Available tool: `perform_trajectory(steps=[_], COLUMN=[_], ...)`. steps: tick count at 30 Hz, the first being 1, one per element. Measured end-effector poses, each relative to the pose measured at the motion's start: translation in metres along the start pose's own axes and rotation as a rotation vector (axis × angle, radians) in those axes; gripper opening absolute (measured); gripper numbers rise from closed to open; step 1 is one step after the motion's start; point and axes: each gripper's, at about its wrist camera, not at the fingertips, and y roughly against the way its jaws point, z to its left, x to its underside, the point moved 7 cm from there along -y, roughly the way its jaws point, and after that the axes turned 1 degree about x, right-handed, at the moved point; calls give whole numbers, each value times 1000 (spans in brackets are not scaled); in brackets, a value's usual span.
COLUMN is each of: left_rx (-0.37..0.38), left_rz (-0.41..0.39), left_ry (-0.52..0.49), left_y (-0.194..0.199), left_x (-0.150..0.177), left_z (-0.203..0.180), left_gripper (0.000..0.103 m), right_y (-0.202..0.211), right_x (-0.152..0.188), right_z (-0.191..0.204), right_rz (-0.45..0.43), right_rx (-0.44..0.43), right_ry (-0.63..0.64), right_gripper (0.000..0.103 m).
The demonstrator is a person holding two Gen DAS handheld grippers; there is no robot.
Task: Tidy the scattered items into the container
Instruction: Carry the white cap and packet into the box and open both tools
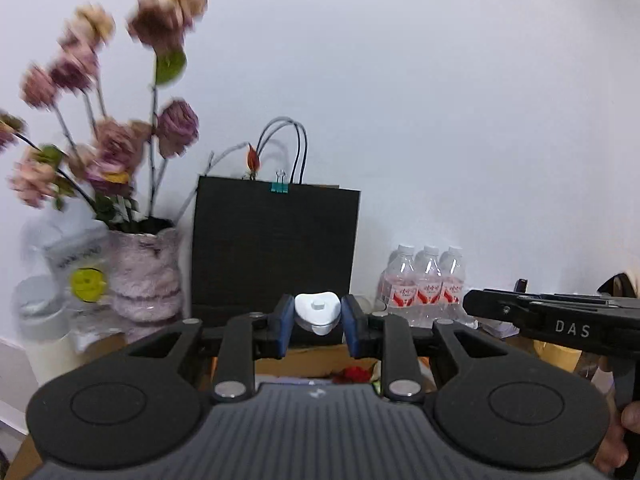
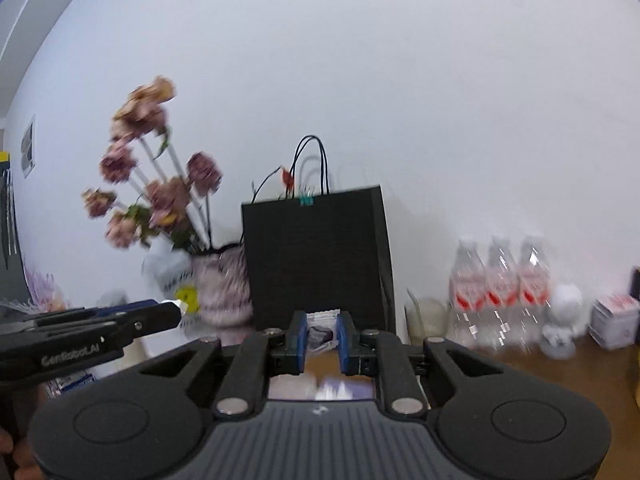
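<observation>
My left gripper [image 1: 318, 314] is shut on a small white heart-shaped case [image 1: 317, 307], pinched between its blue pads and held up in front of the black bag. My right gripper [image 2: 322, 334] is shut on a small clear packet [image 2: 320, 330] with a white top strip and something dark inside. Each gripper shows from the side in the other's view: the right gripper [image 1: 560, 322] at the right edge, the left gripper [image 2: 100, 330] at the left edge with the white case at its tip. Beneath the left fingers lies a brown cardboard surface [image 1: 304, 360] with a red item [image 1: 352, 374]; blur hides what it is.
A black paper bag [image 1: 274, 252] with a teal clip stands against the white wall. A fuzzy pink vase [image 1: 146, 276] of dried flowers is to its left, and three water bottles [image 1: 428, 280] to its right. Wooden tabletop [image 2: 560, 364], a white figure [image 2: 564, 320] and a small box [image 2: 614, 322] sit at the right.
</observation>
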Motion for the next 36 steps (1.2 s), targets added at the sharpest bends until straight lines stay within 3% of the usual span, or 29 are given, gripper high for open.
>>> perform_trajectory(steps=[4, 6, 9, 11, 15, 18, 23, 28, 31, 33, 34, 35, 36], left_rx=[10, 57, 37, 43, 135, 136, 152, 128, 116, 83, 62, 38, 10], left_rz=[137, 245, 360, 403, 494, 563, 652, 654, 605, 577, 567, 562, 563], left_ry=[70, 137, 157, 146, 70, 15, 44, 106, 93, 72, 71, 77, 87], left_y=[-70, -105, -143, -153, -155, -162, -168, -163, -146, -134, -127, -120, -115], left_x=[2, 19, 51, 71, 112, 137, 160, 146, 115, 94, 84, 77, 70], left_z=[31, 43, 54, 55, 45, 45, 51, 57, 54, 53, 54, 55, 55], left_gripper=[26, 26, 26, 26, 26, 26, 31, 33, 42, 57, 64, 79, 89], right_y=[-64, -94, -138, -161, -185, -198, -202, -192, -179, -167, -161, -155, -148], right_x=[-12, -6, 17, 38, 91, 132, 159, 136, 109, 89, 82, 74, 67], right_z=[-21, -32, -49, -57, -51, -36, -28, -25, -25, -26, -27, -30, -33], right_rz=[132, 208, 332, 408, 554, 679, 777, 744, 716, 695, 687, 682, 678], right_rx=[-14, -23, -1, -5, -53, -101, -83, -80, -69, -41, -30, -13, 20], right_ry=[-27, -73, -108, -144, -159, -129, -92, -111, -118, -110, -106, -101, -92], right_gripper=[14, 14, 14, 14, 14, 15, 18, 42, 50, 60, 76, 93, 97])
